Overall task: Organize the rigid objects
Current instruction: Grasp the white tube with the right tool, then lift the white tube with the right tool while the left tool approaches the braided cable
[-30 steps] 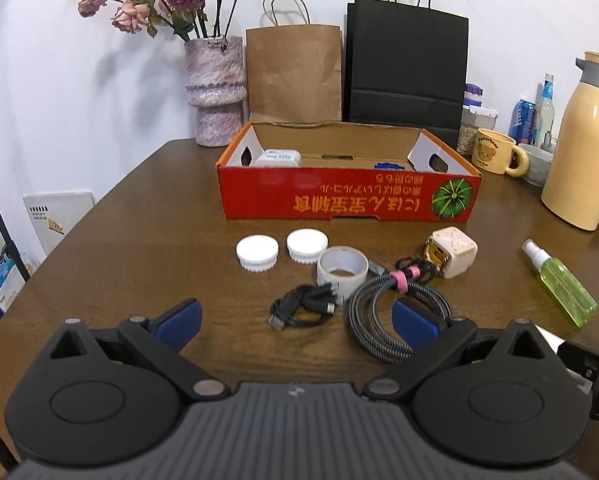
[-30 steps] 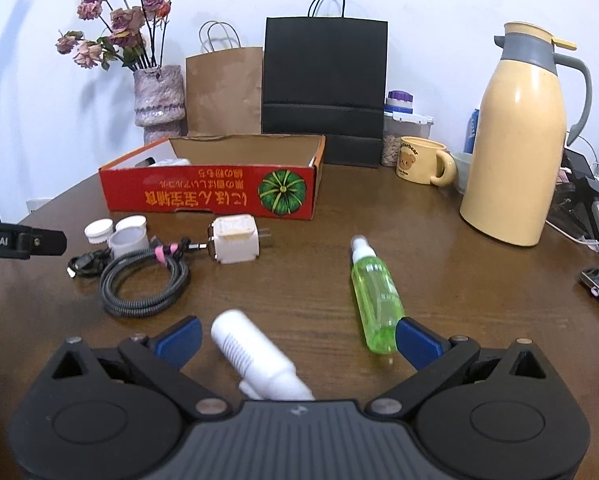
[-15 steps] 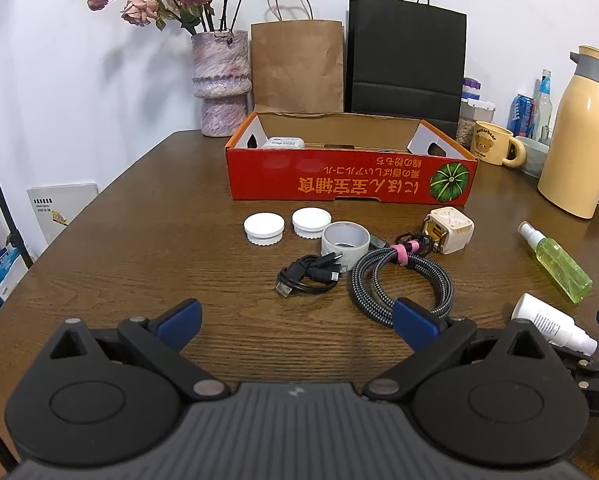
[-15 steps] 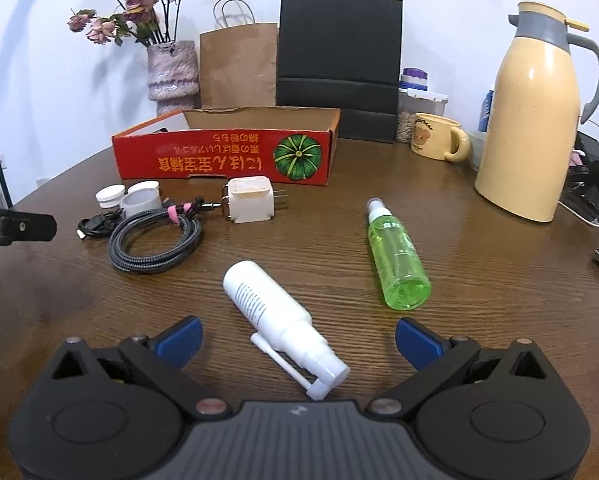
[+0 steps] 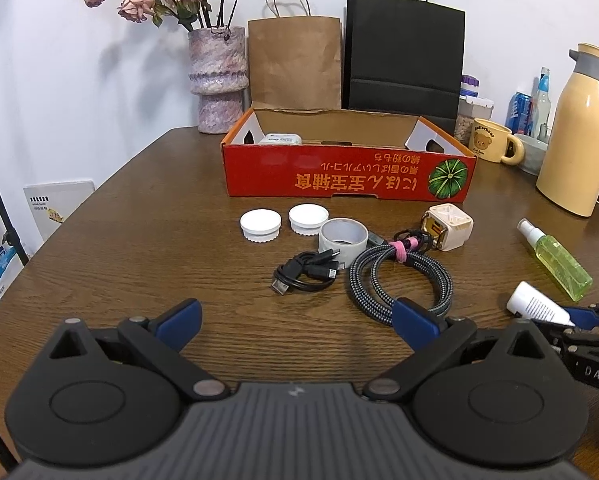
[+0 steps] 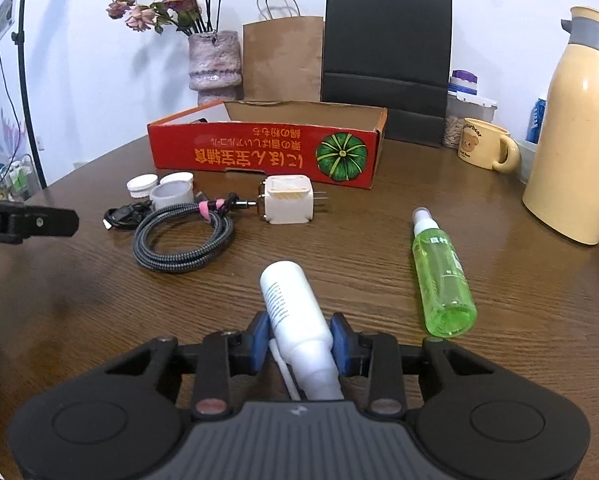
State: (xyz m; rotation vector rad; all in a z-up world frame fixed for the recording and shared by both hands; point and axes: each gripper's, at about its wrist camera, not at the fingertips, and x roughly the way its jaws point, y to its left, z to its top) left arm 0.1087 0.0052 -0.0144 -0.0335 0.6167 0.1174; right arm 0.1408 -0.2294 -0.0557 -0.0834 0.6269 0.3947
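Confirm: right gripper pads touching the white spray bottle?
Touching. The right wrist view shows the right gripper with both blue pads pressed against the white spray bottle, no gap on either side.

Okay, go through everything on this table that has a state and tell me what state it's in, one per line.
Right tool: shut on the white spray bottle.
Left tool: open, holding nothing.
Green spray bottle: lying flat.
Red cardboard box: open-topped, a white item inside.
Braided cable: coiled, tied with a pink strap.
Black cable: loosely bundled.
Thermos: upright, lid on.
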